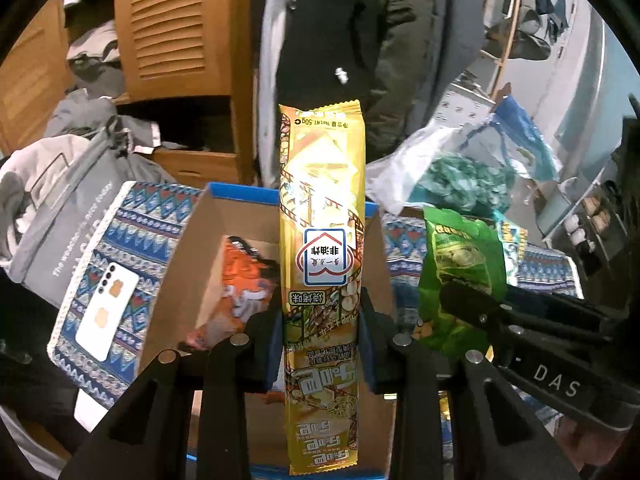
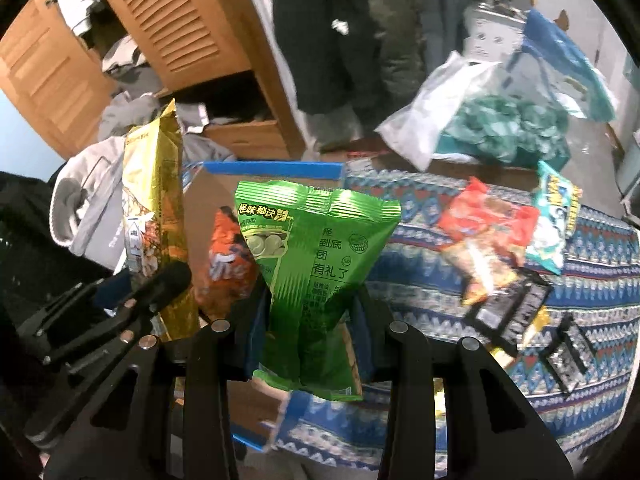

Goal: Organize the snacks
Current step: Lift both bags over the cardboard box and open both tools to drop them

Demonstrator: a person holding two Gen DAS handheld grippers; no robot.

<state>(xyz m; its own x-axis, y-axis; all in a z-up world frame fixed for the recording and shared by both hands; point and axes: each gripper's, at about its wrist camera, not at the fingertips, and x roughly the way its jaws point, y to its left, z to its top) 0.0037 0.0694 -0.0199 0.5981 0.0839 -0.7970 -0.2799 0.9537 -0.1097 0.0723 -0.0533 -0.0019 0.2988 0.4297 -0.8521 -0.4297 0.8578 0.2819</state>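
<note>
My left gripper (image 1: pixel 320 344) is shut on a long yellow snack packet (image 1: pixel 322 216) and holds it upright above an open cardboard box (image 1: pixel 188 248) with a blue rim. An orange snack bag (image 1: pixel 244 280) lies inside the box. My right gripper (image 2: pixel 310 320) is shut on a green snack bag (image 2: pixel 316 256), held over the box's right edge (image 2: pixel 272 168). The green bag also shows in the left wrist view (image 1: pixel 460 264), and the yellow packet in the right wrist view (image 2: pixel 156 200).
A patterned blue cloth (image 2: pixel 440 300) covers the table. On it lie a red-orange snack bag (image 2: pixel 488 232), a teal packet (image 2: pixel 556 224) and dark packets (image 2: pixel 508 312). A white phone (image 1: pixel 106 312) lies left of the box. A plastic bag (image 2: pixel 480 120) and clothes stand behind.
</note>
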